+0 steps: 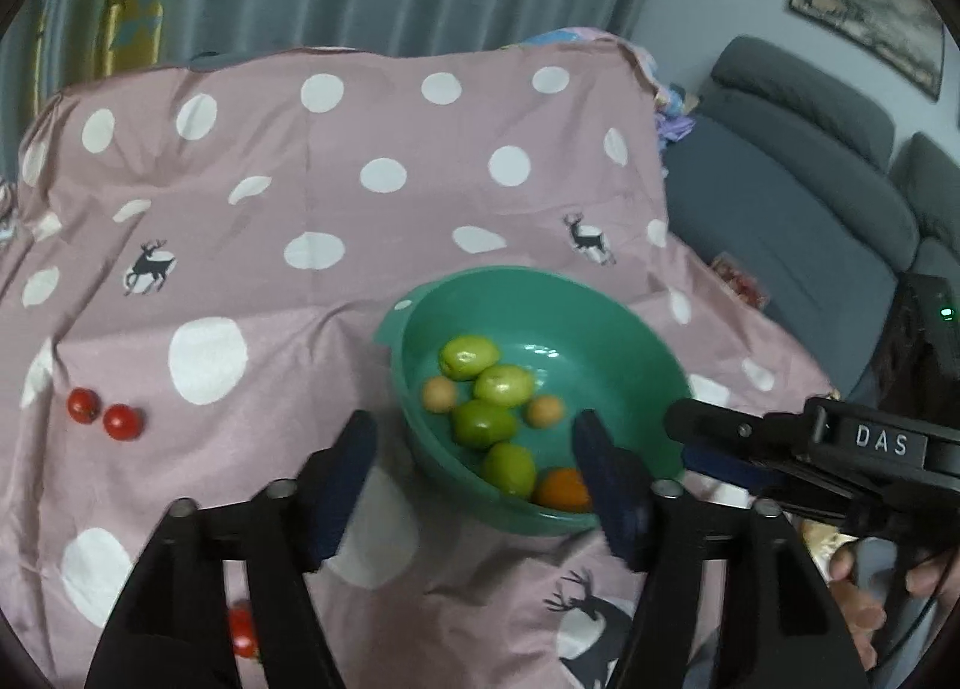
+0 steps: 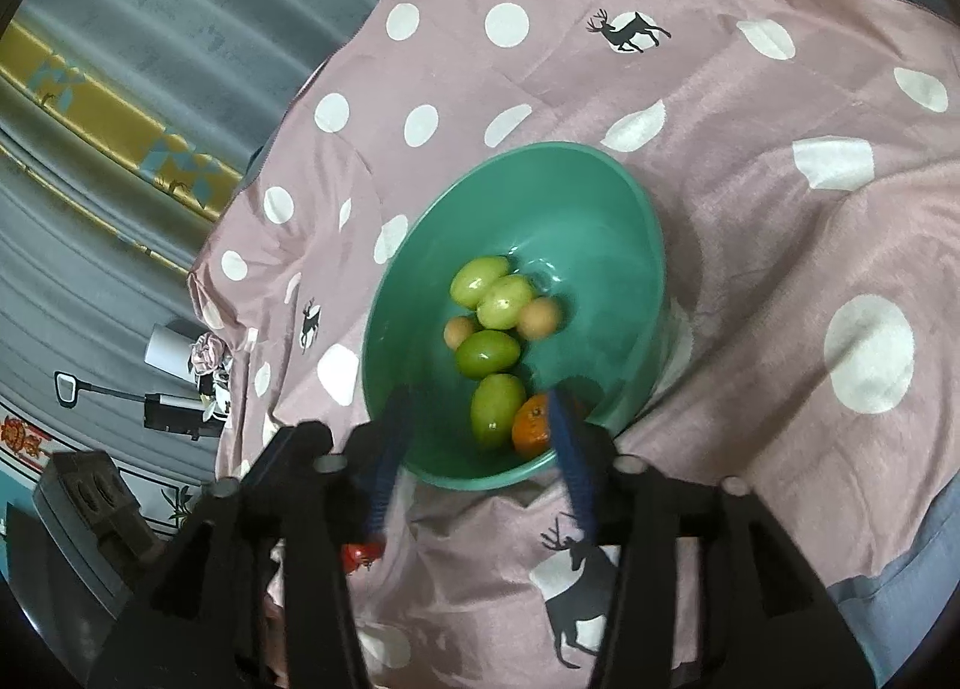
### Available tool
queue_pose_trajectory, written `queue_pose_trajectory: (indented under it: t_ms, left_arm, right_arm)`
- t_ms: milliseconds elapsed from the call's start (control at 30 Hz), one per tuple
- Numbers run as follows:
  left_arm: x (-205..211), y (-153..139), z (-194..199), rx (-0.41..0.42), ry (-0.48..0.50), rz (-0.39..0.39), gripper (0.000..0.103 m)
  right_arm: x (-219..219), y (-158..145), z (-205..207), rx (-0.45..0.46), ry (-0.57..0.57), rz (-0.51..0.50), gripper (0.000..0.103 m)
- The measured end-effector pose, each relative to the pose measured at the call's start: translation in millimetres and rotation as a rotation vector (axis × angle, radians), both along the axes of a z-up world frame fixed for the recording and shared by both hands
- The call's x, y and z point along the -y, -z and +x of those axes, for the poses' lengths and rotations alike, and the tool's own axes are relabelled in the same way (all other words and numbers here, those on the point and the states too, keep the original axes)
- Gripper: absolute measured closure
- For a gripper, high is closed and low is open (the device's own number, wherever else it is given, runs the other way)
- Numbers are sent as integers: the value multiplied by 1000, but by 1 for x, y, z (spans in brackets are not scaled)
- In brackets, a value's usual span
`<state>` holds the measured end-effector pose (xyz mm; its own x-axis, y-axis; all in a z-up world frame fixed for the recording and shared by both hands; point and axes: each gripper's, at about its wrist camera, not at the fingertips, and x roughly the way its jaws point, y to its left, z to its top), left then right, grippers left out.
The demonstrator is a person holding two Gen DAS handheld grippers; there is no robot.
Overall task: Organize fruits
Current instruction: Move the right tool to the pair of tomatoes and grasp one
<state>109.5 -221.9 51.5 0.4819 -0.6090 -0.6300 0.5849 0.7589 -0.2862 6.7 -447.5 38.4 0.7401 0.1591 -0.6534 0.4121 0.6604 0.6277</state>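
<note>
Hovering open and empty, the left claw (image 1: 474,479) and right claw (image 2: 480,437) flank the green bowl (image 1: 420,329) of fruit; three tomatoes (image 1: 123,421) remain at nine o'clock, probably next to collect.

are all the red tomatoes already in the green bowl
No, two red tomatoes lie on the cloth left of the green bowl.

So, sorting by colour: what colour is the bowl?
The bowl is teal green, clearest in the right wrist view.
</note>
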Motion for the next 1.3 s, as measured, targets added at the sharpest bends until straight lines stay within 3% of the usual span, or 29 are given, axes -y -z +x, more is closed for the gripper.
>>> queue_pose_trajectory:
  t_ms: [100,200,300,467,533,600,667,767,867,933,1067,1233,1300]
  left_arm:
    - [-10,-1,-3,2,-24,-22,19]
    - [-17,0,-8,30,-88,28,7]
    - [-30,-1,-16,94,-121,54,7]
    - [-58,4,-19,161,-173,125,5]
    - [-73,10,-15,149,-203,152,5]
    - [-94,19,-9,75,-223,151,5]
    - [-123,30,-3,-21,-254,89,5]
    - [-158,44,-2,-104,-342,13,5]
    - [-181,52,-5,-148,-416,2,5]
    - [-188,49,-8,-121,-435,0,5]
    - [-187,46,-11,-93,-381,-18,5]
    - [-173,51,-12,-47,-334,86,5]
    - [-174,52,-11,-43,-330,72,5]
  right_arm:
    - [-4,-2,-3,14,9,11,29]
    - [-8,-3,-5,16,6,8,18]
    - [-10,-4,-7,37,20,22,13]
    - [-18,-3,-5,51,-7,47,12]
    - [-29,-4,-2,67,-31,52,12]
    - [-47,-6,5,77,-81,44,12]
    - [-66,-7,15,78,-143,35,12]
    - [-102,-4,33,66,-242,17,12]
    - [-133,6,50,35,-325,22,13]
    - [-147,15,59,15,-364,36,13]
    - [-161,29,68,-22,-398,47,17]
    - [-168,46,80,-86,-446,34,26]
    - [-170,53,83,-110,-451,45,35]
